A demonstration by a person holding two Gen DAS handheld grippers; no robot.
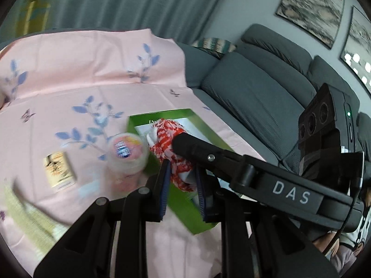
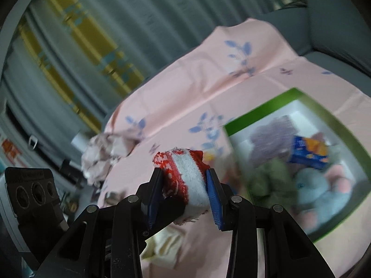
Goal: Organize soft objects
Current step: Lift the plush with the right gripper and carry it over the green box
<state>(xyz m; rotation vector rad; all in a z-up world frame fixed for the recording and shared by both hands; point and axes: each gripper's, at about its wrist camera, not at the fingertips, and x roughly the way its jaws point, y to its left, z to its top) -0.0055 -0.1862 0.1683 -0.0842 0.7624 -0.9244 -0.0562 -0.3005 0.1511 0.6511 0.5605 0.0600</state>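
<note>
A red-and-white knitted cloth (image 1: 172,148) is held between both grippers above the pink flowered sheet (image 1: 69,74). My left gripper (image 1: 182,173) is shut on its lower end; the right gripper's black finger crosses from the right and reaches its upper end. In the right wrist view my right gripper (image 2: 184,173) is shut on the same red-and-white cloth (image 2: 185,173). A green box (image 2: 334,125) with a white inside lies to the right and holds soft toys: a light blue one (image 2: 317,187), a green one (image 2: 269,180) and a purple one (image 2: 269,136).
A round clear lidded tub (image 1: 126,153) and a small card (image 1: 59,170) lie on the sheet left of the box (image 1: 185,206). A blue carton (image 2: 308,150) sits in the box. A crumpled pink cloth (image 2: 104,153) and a yellowish cloth (image 2: 164,247) lie on the sheet. A grey sofa (image 1: 255,88) stands behind.
</note>
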